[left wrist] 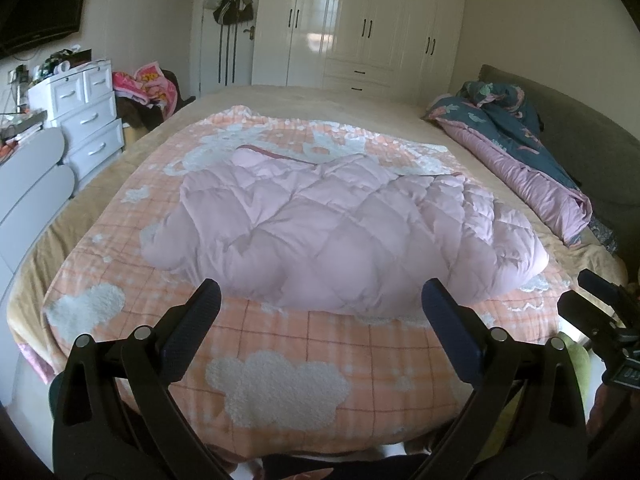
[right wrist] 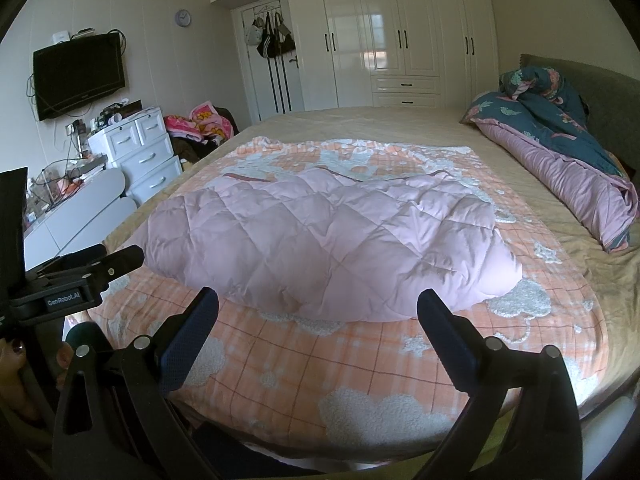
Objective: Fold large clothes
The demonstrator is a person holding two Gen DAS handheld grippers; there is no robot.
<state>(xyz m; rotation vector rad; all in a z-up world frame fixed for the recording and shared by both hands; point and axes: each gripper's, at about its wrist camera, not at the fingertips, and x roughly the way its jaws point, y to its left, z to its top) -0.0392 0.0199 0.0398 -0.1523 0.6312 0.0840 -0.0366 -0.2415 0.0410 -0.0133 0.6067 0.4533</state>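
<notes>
A pink quilted jacket (left wrist: 336, 224) lies folded in a puffy bundle on an orange checked blanket (left wrist: 280, 344) on the bed. It also shows in the right wrist view (right wrist: 320, 240), on the same blanket (right wrist: 320, 360). My left gripper (left wrist: 320, 304) is open and empty, held above the blanket just short of the jacket's near edge. My right gripper (right wrist: 318, 312) is open and empty, also just short of the jacket's near edge. The right gripper shows at the right edge of the left wrist view (left wrist: 600, 312), and the left gripper at the left edge of the right wrist view (right wrist: 80, 276).
A rolled dark floral and purple duvet (right wrist: 568, 156) lies along the bed's right side by the grey headboard (right wrist: 608, 92). A white drawer chest (right wrist: 140, 152) and clutter stand left of the bed. White wardrobes (right wrist: 400, 40) line the far wall.
</notes>
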